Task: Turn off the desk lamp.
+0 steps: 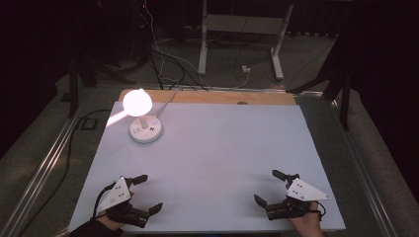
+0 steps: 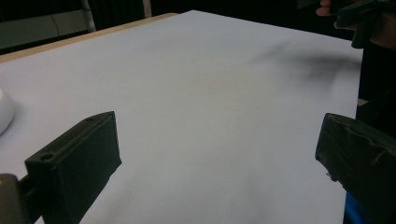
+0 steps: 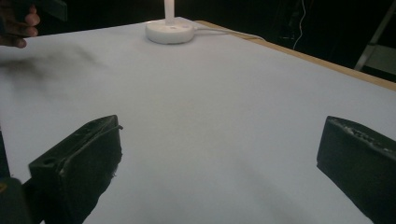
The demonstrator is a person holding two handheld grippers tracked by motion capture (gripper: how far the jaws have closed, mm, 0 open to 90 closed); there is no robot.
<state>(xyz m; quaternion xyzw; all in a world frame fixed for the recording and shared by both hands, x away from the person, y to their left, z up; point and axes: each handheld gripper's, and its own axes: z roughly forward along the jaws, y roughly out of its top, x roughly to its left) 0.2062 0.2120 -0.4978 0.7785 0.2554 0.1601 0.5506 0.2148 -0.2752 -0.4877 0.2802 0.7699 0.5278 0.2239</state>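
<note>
Dark surroundings close in on a pale sheet [image 1: 222, 163] that covers the table, with a wooden edge [image 1: 217, 97] showing along the far side and cables on the floor beyond. At the near left, the left gripper [image 1: 147, 193] lies low over the sheet, its jaws spread wide with nothing between them; the left gripper view shows bare sheet between the two black jaws. At the near right, the right gripper [image 1: 267, 186] mirrors that pose, jaws likewise released and holding nothing. Each points inward and away from the person, whose hands are cut off by the bottom edge. A lit lamp [image 1: 137, 101] on a round white base [image 1: 146, 130] stands at the far left, well apart from both grippers. Its glow washes out the head's shape.
</note>
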